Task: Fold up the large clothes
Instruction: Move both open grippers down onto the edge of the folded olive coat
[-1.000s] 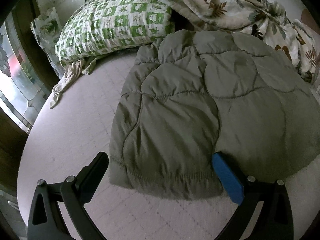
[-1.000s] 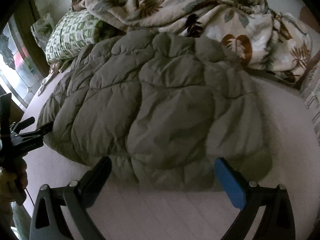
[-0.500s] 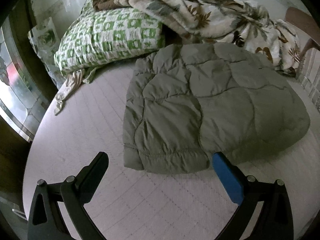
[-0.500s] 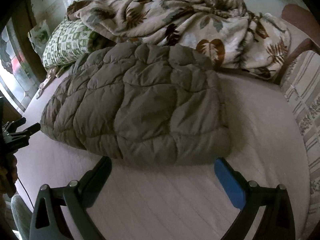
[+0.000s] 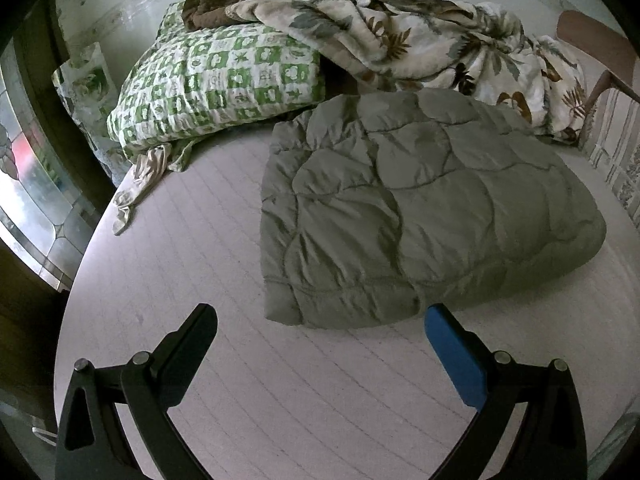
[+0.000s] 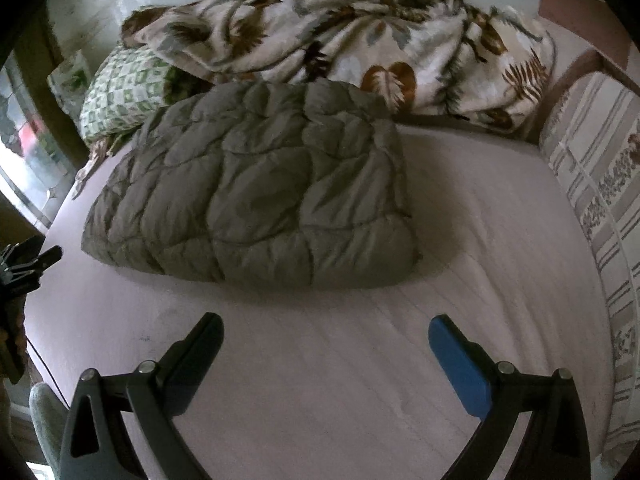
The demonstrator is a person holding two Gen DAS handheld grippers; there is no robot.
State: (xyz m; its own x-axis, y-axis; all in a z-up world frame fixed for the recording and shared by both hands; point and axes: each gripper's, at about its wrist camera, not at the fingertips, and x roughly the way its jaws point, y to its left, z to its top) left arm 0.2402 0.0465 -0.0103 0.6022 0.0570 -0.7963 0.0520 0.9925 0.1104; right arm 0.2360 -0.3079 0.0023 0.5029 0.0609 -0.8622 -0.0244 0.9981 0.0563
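Observation:
A grey-green quilted padded garment lies folded into a thick rectangle on the pale pink bed sheet; in the right wrist view the same bundle sits mid-bed. My left gripper is open, a short way in front of the bundle's near edge, holding nothing. My right gripper is open too, further back from the bundle over bare sheet. The left gripper's tip shows at the left edge of the right wrist view.
A green-and-white checked pillow and a crumpled leaf-print blanket lie at the head of the bed behind the garment. A striped cushion lines the right side. A stained-glass window is on the left. A thin beige cloth trails beside the pillow.
Both grippers have drawn back from the folded garment, which now looks smaller and farther away. Both stay open and the bundle lies still.

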